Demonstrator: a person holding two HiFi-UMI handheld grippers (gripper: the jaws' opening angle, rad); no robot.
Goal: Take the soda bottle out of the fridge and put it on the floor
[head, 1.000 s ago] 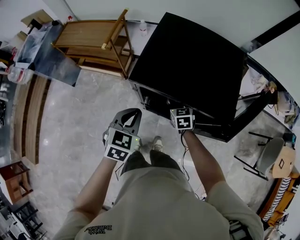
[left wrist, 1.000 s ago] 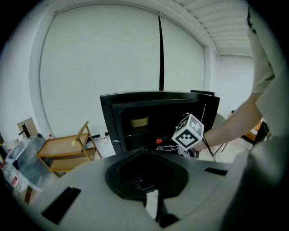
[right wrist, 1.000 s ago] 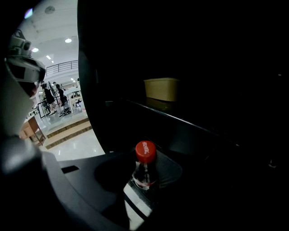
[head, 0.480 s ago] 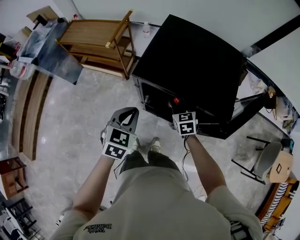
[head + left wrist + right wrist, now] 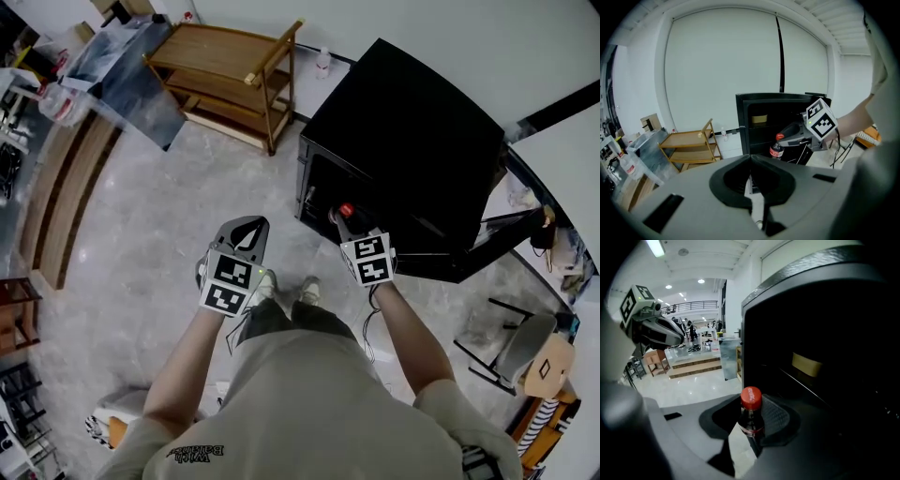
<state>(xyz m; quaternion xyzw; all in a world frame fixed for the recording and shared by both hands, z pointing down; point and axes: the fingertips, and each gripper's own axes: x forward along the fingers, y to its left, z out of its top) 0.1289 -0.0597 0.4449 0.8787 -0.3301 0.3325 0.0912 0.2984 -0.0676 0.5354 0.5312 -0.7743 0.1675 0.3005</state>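
The soda bottle (image 5: 751,416) has a red cap and a dark body, and it stands upright between the jaws of my right gripper (image 5: 750,420), which is shut on it just outside the black fridge (image 5: 815,310). In the head view the red cap of the bottle (image 5: 345,209) shows at the tip of the right gripper (image 5: 343,221), in front of the open fridge (image 5: 412,131). From the left gripper view, the bottle (image 5: 776,149) hangs from the right gripper (image 5: 786,138). My left gripper (image 5: 241,232) sits to the left over the floor, shut and holding nothing.
A wooden shelf cart (image 5: 230,80) stands left of the fridge, with a small clear bottle (image 5: 323,63) by the wall. The fridge door (image 5: 487,239) swings open to the right. A yellow box (image 5: 806,364) sits inside the fridge. The person's shoes (image 5: 309,286) are on the grey floor.
The right gripper has drawn back from the fridge opening with the bottle, whose red cap has come into view. The left gripper has stayed about where it was.
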